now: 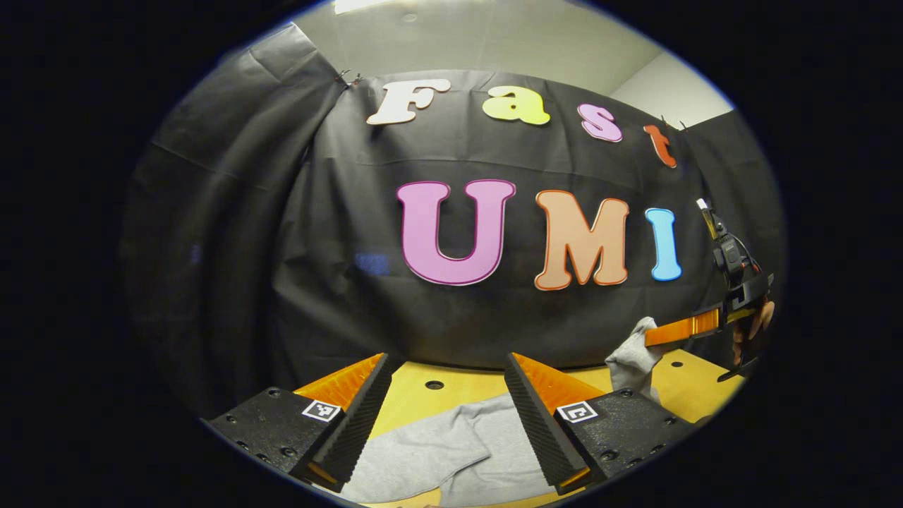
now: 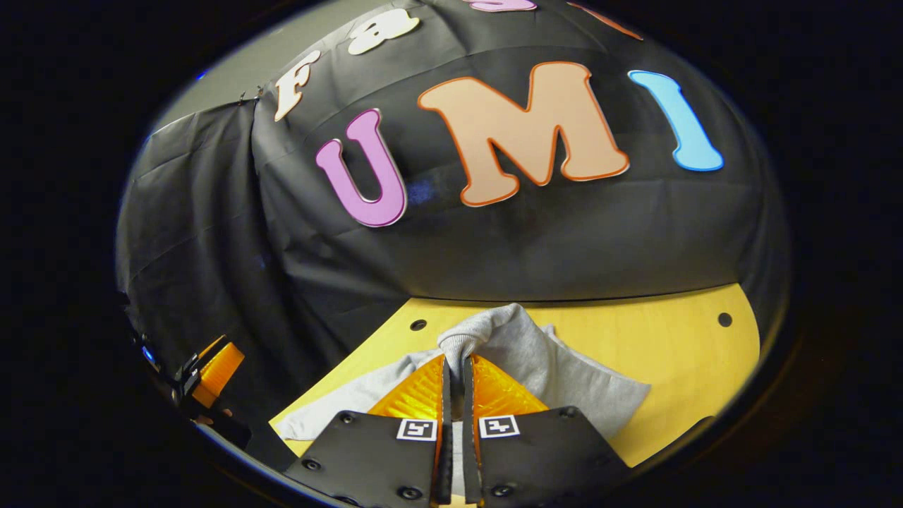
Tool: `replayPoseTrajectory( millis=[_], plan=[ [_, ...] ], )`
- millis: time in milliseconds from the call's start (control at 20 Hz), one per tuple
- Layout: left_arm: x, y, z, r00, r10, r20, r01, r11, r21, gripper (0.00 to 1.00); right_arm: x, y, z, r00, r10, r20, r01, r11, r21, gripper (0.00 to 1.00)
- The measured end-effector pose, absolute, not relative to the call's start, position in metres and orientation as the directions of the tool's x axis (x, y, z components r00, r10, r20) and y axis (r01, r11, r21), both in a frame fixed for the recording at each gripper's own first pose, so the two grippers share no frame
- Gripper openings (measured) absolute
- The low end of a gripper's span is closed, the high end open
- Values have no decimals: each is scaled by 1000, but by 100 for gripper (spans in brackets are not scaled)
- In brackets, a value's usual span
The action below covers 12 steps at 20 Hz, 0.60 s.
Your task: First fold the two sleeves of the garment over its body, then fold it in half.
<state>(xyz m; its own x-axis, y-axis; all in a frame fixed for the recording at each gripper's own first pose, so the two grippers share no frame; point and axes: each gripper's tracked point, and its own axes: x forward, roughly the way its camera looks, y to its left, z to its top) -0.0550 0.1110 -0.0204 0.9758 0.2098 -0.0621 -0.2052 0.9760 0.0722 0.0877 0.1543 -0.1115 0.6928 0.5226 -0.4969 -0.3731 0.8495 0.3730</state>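
A grey garment (image 1: 451, 451) lies on the yellow table (image 1: 416, 395). My left gripper (image 1: 448, 367) hangs open above it, with nothing between its orange and black fingers (image 1: 536, 416). In the left gripper view, my right gripper (image 1: 652, 337) shows far right, lifting a grey sleeve (image 1: 631, 356) off the table. In the right gripper view, my right gripper (image 2: 456, 360) is shut on that sleeve's cuff (image 2: 465, 337), which bunches up past the fingertips. The rest of the garment (image 2: 564, 381) trails down to the table on both sides.
The yellow table (image 2: 670, 353) has small round holes (image 2: 724, 319) in its top and ends at the black cloth wall (image 2: 494, 247). In the right gripper view, the left gripper (image 2: 211, 370) shows at the far left edge.
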Motion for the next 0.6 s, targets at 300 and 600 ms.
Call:
replayPoseTrajectory(
  millis=[300, 600],
  plan=[
    [-73, 151, -26, 958, 273, -87, -263, 959, 106, 95, 81, 217, -183, 567, 587, -578, -394, 810, 435, 8],
    [-91, 184, -44, 935, 324, -141, -305, 942, 142, 95, 65, 236, -266, 455, 562, -691, -286, 827, 484, 7]
  ],
)
